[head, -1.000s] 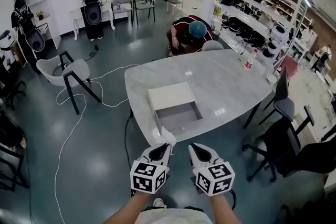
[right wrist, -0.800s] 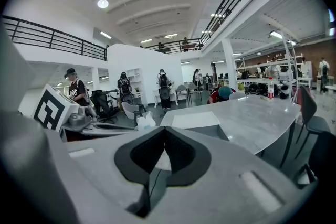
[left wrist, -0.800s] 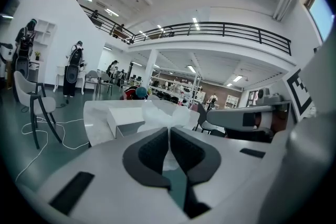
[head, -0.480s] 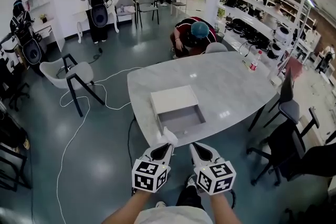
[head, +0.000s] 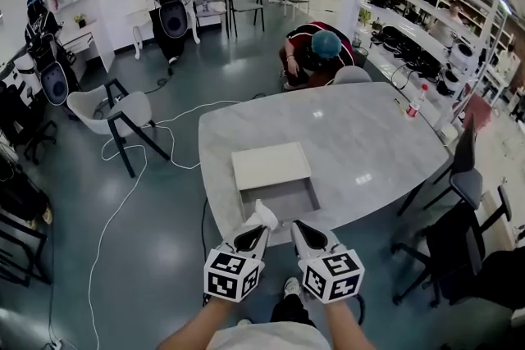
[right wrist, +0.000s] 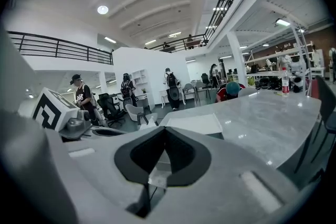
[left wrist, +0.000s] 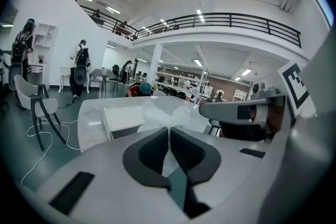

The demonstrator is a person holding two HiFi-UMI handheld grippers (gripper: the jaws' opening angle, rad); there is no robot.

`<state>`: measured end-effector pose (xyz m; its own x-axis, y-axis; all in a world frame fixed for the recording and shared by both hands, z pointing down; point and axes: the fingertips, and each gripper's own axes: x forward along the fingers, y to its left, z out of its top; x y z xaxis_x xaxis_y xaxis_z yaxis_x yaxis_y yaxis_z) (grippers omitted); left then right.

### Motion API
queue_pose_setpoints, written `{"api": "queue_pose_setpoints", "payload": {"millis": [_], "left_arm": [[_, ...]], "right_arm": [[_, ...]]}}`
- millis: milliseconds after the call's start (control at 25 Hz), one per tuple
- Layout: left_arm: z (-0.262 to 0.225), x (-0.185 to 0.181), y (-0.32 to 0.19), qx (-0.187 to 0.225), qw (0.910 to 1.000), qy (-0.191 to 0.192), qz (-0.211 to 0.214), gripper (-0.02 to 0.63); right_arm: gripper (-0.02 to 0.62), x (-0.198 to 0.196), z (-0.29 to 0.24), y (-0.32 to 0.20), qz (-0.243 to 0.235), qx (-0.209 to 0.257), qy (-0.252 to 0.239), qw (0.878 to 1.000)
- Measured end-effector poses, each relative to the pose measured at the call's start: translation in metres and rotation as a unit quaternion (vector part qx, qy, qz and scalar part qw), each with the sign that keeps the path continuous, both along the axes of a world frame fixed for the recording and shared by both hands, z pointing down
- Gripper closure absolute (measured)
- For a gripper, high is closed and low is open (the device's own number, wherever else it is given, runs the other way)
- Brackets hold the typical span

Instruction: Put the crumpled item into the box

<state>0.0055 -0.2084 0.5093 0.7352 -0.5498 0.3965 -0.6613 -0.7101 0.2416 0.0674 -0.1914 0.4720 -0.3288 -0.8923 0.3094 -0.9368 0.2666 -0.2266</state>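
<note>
A white crumpled item (head: 264, 214) sticks out of my left gripper (head: 257, 227), which is shut on it just short of the table's near edge. In the left gripper view the crumpled item (left wrist: 167, 115) bulges past the closed jaws of the left gripper (left wrist: 169, 131), with the box (left wrist: 124, 117) behind it. The box (head: 270, 166) is white, with a flat lid part at the back and an open grey compartment (head: 279, 200) toward me. Beside the left one, my right gripper (head: 297, 229) is shut with nothing in it. The right gripper (right wrist: 165, 131) faces the box (right wrist: 192, 124).
The box rests on a grey marble table (head: 369, 143). A person in a teal cap (head: 321, 50) crouches at its far side. A bottle (head: 413, 103) stands at the right edge. Chairs (head: 115, 114) and a white cable (head: 123, 184) are on the floor to the left.
Both grippers have come forward to the table's near edge, closer to the box's open compartment. The left gripper still holds the crumpled item.
</note>
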Motion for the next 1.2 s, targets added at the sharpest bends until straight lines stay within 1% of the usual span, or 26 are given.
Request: {"api": "queue_pose_setpoints", "payload": {"millis": [240, 560, 760, 1000, 1200], "left_arm": [[0.010, 0.027, -0.030, -0.009, 0.9998, -0.012, -0.010, 0.588], [0.023, 0.046, -0.056, -0.018, 0.9993, -0.034, -0.006, 0.588], [0.037, 0.059, -0.065, -0.021, 0.9969, -0.074, 0.019, 0.588], [0.055, 0.067, -0.079, -0.027, 0.9928, -0.113, 0.029, 0.588], [0.069, 0.074, -0.090, -0.030, 0.9873, -0.150, 0.042, 0.588]], "right_arm": [[0.591, 0.027, 0.002, -0.037, -0.017, -0.003, -0.001, 1.000], [0.591, 0.039, 0.007, -0.067, -0.039, -0.010, -0.003, 0.999], [0.591, 0.052, 0.009, -0.081, -0.044, -0.011, -0.005, 0.999], [0.591, 0.062, 0.012, -0.096, -0.060, -0.014, -0.002, 0.998], [0.591, 0.074, 0.014, -0.107, -0.071, -0.012, 0.001, 0.997]]}}
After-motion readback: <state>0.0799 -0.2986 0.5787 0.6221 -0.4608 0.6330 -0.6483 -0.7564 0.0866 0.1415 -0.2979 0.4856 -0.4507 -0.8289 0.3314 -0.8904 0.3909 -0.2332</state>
